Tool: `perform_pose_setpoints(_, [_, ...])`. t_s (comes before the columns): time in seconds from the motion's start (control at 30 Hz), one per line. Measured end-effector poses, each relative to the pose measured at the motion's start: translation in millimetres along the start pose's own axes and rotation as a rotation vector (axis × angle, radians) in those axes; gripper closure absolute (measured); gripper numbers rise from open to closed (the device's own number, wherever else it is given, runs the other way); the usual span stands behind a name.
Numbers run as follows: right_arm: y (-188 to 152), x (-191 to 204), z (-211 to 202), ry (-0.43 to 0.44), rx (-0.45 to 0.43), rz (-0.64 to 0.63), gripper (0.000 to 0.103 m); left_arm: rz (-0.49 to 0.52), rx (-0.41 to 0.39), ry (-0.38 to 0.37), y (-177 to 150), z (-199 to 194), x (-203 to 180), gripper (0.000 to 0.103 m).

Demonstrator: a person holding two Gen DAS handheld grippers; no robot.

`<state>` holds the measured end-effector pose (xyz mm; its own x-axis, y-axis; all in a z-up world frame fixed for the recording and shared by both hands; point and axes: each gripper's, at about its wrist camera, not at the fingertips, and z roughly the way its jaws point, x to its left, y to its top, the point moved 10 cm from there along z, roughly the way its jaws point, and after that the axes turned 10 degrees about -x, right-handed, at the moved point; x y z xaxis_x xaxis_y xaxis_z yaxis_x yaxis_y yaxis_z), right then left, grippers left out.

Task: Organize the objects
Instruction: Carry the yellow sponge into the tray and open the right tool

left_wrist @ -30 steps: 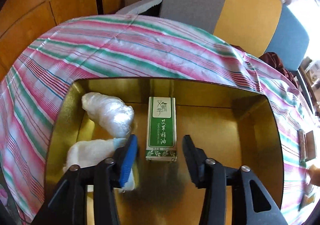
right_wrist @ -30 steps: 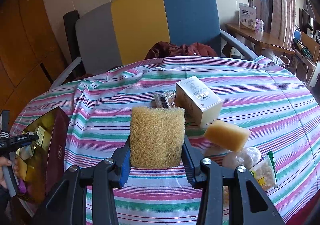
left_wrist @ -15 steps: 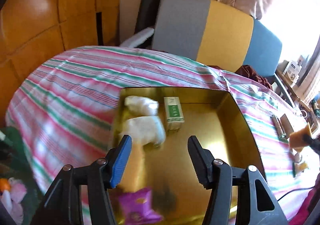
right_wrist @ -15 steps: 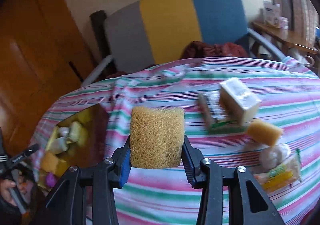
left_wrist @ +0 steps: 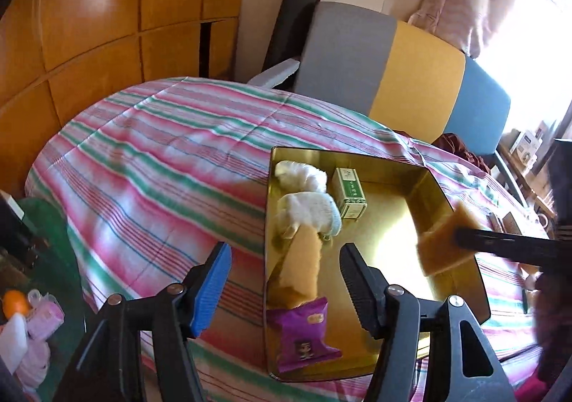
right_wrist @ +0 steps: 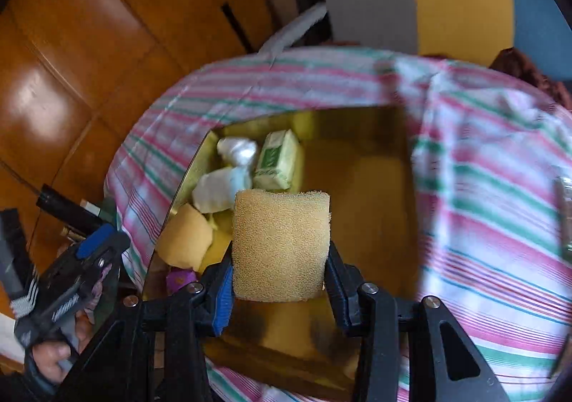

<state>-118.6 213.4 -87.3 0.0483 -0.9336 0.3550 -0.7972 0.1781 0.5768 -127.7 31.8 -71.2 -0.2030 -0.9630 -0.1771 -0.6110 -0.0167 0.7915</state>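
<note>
The right claw (right_wrist: 279, 280) is clamped on a yellow sponge (right_wrist: 280, 244), squeezed between both pads and standing up out of the jaws, over the near part of the gold tin (right_wrist: 407, 159). The chief risk, as I judge it, is in the release: the sponge is compressed, so when the pads part it may spring sideways or cling to one pad and drop askew, perhaps onto the near rim and out to the striped bench (right_wrist: 482, 194). The picture is blurred, which suggests the hand is travelling; a release on the move could throw the sponge past the free floor beyond the claw. Just left of the sponge lies a tan piece (right_wrist: 186, 241), with a purple packet (right_wrist: 178, 278) below it; farther ahead sit a white glove (right_wrist: 218, 189), a white bundle (right_wrist: 237, 150) and a green box (right_wrist: 279, 160), all crowded on the left side. Coming down there could knock the box over or pile things up, while the right half of the floor is bare and seems the safer spot. The left claw (left_wrist: 284, 280) is empty, its jaws opening, held over the tin's near left edge with nothing between the pads; in the right view it hangs at the lower left, near enough that the two tools could clash if both go in together.
</note>
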Motion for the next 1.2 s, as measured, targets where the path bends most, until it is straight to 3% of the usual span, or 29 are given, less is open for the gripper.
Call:
perform_pose_setpoints(0.23, [0.8,22.8,65.7,-0.049,0.116,-0.015,0.054,-0.049,0.010,0.005,-8.9,1.1,19.0,0.038])
perform_pose_setpoints(0.3, [3.0,29.8,69.4,-0.003,0.108,0.012,0.047,-0.057,0.009,0.008,-9.9,0.1,23.0,0.035])
perform_pose_setpoints(0.37, [6.0,35.1,67.6,0.025,0.075,0.018,0.025,-0.059,0.001,0.017,-9.3,-1.5,27.6,0.033])
perform_pose_setpoints(0.4, [6.4,36.4,64.9,0.032,0.062,0.017,0.022,-0.058,-0.004,0.021,-9.0,-2.4,29.4,0.033])
perform_pose_setpoints(0.7, [12.4,32.0,25.8,0.000,-0.061,-0.017,0.021,-0.045,-0.030,0.031,-4.6,-8.7,29.4,0.030])
perform_pose_setpoints(1.2, [-19.0,8.2,-38.7,-0.088,-0.147,-0.122,0.020,0.063,-0.098,0.007,9.4,-39.8,-5.2,0.026])
